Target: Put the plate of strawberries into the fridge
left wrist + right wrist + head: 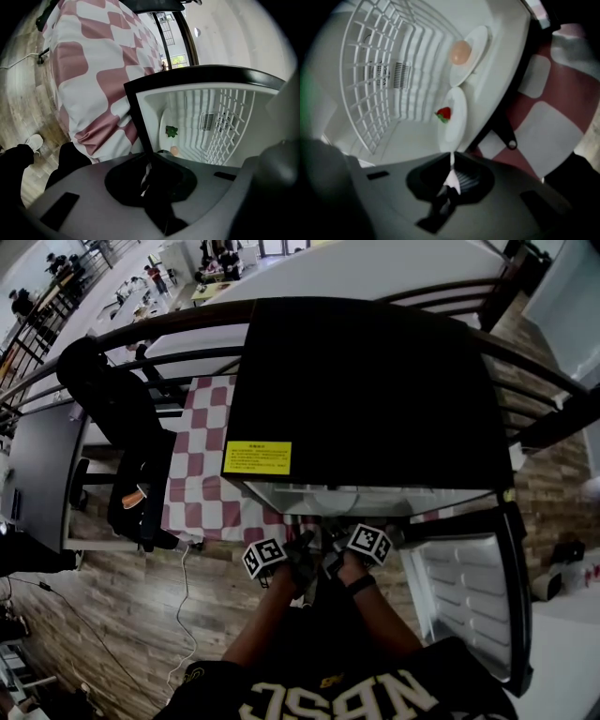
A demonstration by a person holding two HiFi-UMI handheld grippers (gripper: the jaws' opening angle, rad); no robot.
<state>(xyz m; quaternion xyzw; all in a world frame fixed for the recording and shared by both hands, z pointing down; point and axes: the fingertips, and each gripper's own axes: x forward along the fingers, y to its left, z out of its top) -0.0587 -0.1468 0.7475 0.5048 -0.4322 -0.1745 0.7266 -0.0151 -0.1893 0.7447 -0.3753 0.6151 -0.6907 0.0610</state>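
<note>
A white plate (455,119) carrying one red strawberry (444,113) reaches into the open black fridge (366,390). My right gripper (452,159) is shut on the plate's near rim. The left gripper view shows the same plate (163,123) inside the white fridge interior, with the strawberry's green top (171,131). My left gripper (149,161) has its jaws together just in front of the fridge's edge. A thin pale sliver shows between them, and I cannot tell what it is. In the head view both grippers (302,546) (330,546) sit side by side at the fridge opening.
A second white plate (477,44) with a peach-coloured round thing (460,52) lies deeper in the fridge. A white wire shelf (370,70) is inside it too. The fridge door (469,587) stands open on the right. A red-and-white checked cloth (206,474) covers the table on the left.
</note>
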